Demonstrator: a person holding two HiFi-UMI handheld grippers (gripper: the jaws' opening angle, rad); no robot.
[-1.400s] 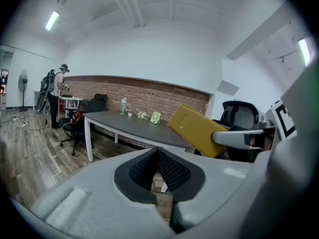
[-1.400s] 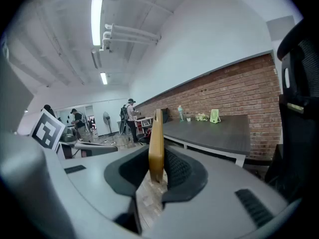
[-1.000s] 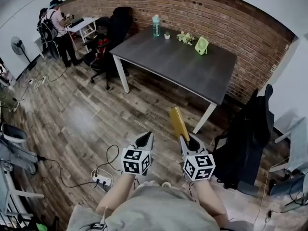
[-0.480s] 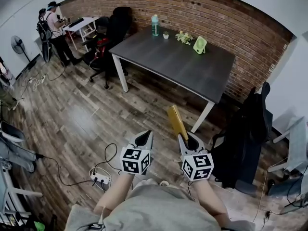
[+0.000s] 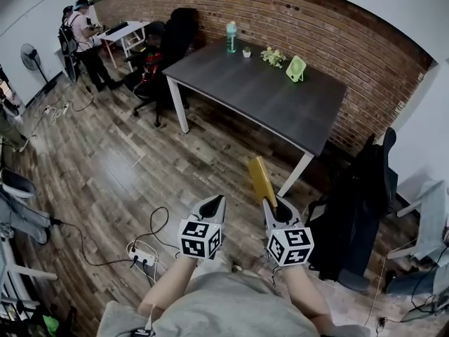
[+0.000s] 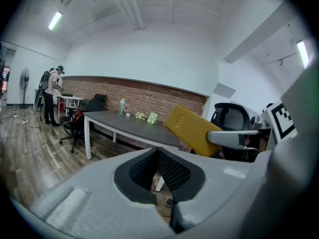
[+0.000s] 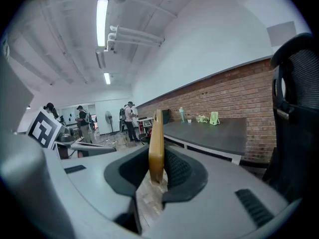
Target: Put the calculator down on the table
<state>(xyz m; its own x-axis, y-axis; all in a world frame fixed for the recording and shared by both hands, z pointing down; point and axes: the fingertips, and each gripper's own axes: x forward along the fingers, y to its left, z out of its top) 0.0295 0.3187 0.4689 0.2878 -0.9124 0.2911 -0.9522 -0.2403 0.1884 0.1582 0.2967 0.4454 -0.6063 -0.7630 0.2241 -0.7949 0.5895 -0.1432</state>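
Note:
A flat yellow calculator (image 5: 262, 180) stands on edge in the air, pointing toward the dark grey table (image 5: 259, 100), which is still some way ahead across the wood floor. My right gripper (image 5: 271, 206) is shut on its lower end. In the right gripper view the calculator (image 7: 156, 143) sits edge-on between the pads of the right gripper (image 7: 157, 172), with the table (image 7: 214, 133) beyond. My left gripper (image 5: 212, 203) hangs beside it with nothing in it. The left gripper view shows the left gripper (image 6: 157, 158) with pads meeting, and the calculator (image 6: 192, 128) off to the right.
On the table's far side stand a bottle (image 5: 227, 37), small plants (image 5: 272, 56) and a green desk fan (image 5: 295, 67). A black office chair (image 5: 361, 202) is close on my right. Cables and a power strip (image 5: 139, 257) lie on the floor. People (image 5: 81, 37) stand at the far left.
The head view has shifted slightly. Both grippers keep their pose, and the calculator stays in the right gripper.

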